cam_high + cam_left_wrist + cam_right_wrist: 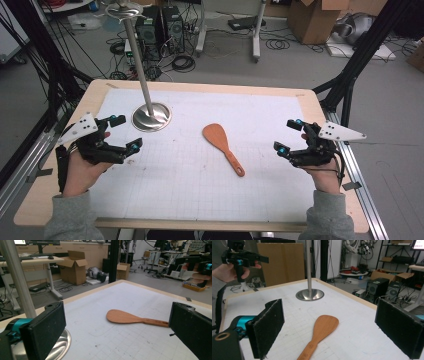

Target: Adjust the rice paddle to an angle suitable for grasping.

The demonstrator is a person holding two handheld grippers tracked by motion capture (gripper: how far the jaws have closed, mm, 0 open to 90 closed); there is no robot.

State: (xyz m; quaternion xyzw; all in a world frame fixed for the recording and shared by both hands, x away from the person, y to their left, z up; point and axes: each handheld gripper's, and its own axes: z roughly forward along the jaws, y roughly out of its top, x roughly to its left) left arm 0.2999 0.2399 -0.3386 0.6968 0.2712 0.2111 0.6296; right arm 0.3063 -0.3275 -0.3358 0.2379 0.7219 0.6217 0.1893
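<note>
The person's sleeves and hands come in at the near edge of the high view, each holding a gripper above the table [60,200]. Most of the table is covered by a white gridded mat [200,190]. Next in size is the metal stand [151,116]: a round base on the mat's far left part with a thin pole rising from it. Smallest is the wooden spoon [223,146], lying flat near the middle of the mat with its blade toward the far side and its handle pointing near and right.

The spoon lies between the two grippers, apart from both, and looks to be the thing about to be picked up.

It lies flat and thin on the mat, so jaws coming down on it could scrape the mat or push it aside rather than close round it. Gripped far out on the narrow handle, it would probably tip toward the blade. The left gripper [120,134] is near the stand's base, so a careless sweep might knock the pole.

The left gripper has its jaws spread wide with nothing between them and touches nothing. The right gripper [290,136] is just as wide open, also empty and clear of the spoon.
</note>
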